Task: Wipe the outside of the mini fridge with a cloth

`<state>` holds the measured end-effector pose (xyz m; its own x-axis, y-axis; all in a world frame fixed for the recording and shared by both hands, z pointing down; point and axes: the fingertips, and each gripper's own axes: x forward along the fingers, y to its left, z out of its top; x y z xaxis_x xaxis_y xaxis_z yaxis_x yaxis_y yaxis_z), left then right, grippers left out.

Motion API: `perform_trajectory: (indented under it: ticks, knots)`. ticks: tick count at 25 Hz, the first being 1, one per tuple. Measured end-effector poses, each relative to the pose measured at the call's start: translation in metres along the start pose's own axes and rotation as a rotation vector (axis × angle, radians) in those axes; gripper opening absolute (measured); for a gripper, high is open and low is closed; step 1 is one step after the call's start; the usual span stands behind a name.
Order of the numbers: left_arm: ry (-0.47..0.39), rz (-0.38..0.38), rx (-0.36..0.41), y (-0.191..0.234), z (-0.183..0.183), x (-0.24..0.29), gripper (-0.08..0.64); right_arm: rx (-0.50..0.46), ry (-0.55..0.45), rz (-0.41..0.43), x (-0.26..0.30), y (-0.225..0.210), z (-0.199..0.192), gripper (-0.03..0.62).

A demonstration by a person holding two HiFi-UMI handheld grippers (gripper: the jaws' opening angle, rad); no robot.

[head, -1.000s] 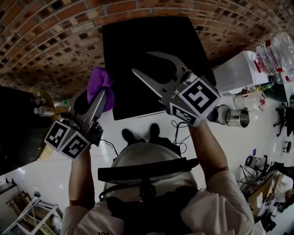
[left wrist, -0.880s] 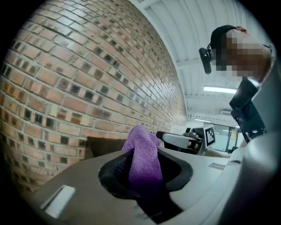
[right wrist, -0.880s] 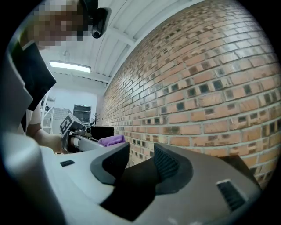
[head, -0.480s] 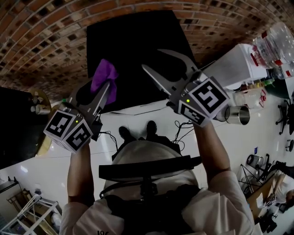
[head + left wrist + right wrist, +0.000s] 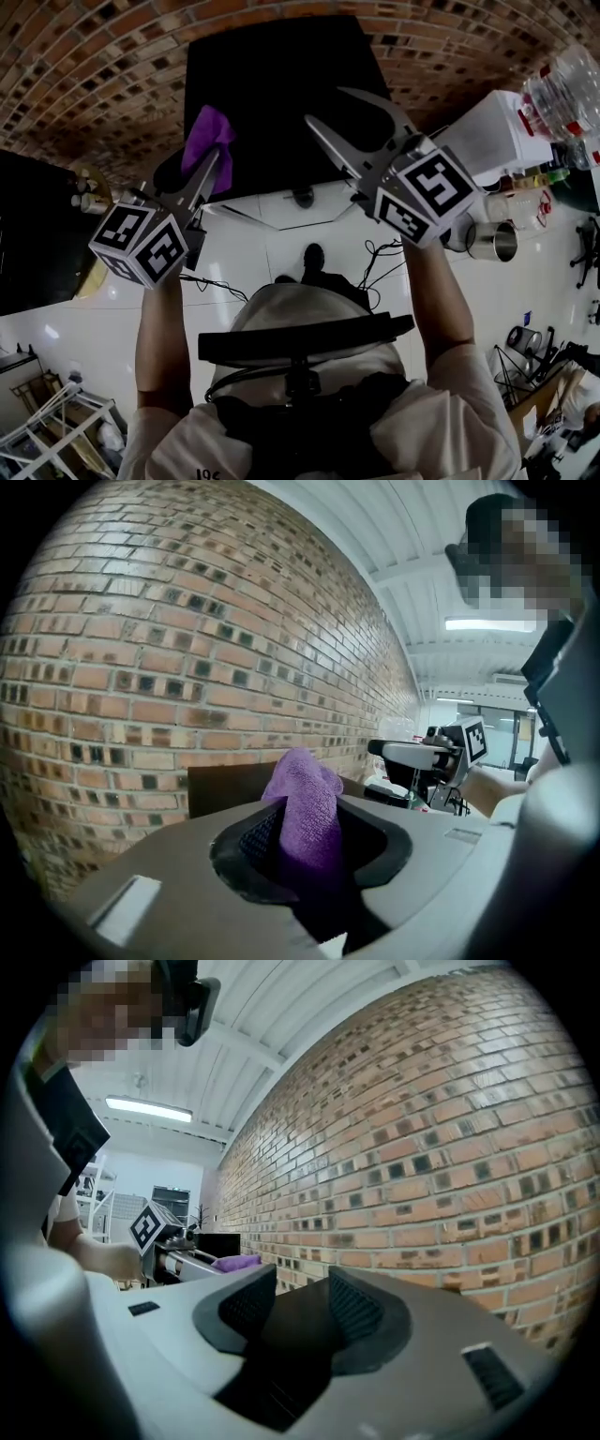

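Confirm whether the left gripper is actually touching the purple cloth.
Touching. The left gripper view shows the purple cloth pinched between the jaws of the left gripper, with its top sticking out above them.

tongs 2 (image 5: 199,167) (image 5: 326,106) | purple cloth 1 (image 5: 208,131) | black mini fridge 1 (image 5: 272,84)

The purple cloth (image 5: 302,780) clamped in the left tool (image 5: 208,164) is a soft, fuzzy-napped fabric, matt all over. The left tool and the right tool (image 5: 295,1293) have smooth, matt grey plastic-looking shells and black, finely ribbed pads (image 5: 246,1309). At top centre of the head view the mini fridge (image 5: 272,84) is smooth, dull black. The brick wall (image 5: 84,66) is rough and matt; the white floor (image 5: 281,234) is glossy tile; the cup (image 5: 487,241) at right is shiny metal.
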<state>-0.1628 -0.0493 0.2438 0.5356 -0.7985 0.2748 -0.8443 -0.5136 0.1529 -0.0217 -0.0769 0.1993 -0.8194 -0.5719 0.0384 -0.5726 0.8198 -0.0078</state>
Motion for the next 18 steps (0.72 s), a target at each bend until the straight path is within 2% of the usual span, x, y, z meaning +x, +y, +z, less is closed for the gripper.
perform_trajectory:
  ticks: [7,12,15,18]
  knots:
    - [0.132,0.011,0.075,0.017,-0.009,0.028,0.118,0.039,0.028,-0.052,-0.007,0.026,-0.01,0.181]
    - [0.17,0.042,0.024,0.026,-0.022,0.049,0.13,0.036,0.083,-0.078,-0.013,0.055,-0.028,0.181]
    - [0.195,0.044,-0.022,0.026,-0.034,0.058,0.164,0.032,0.108,-0.093,-0.02,0.066,-0.033,0.181]
    - [0.177,0.044,-0.032,0.025,-0.033,0.057,0.184,0.029,0.117,-0.111,-0.026,0.072,-0.033,0.181]
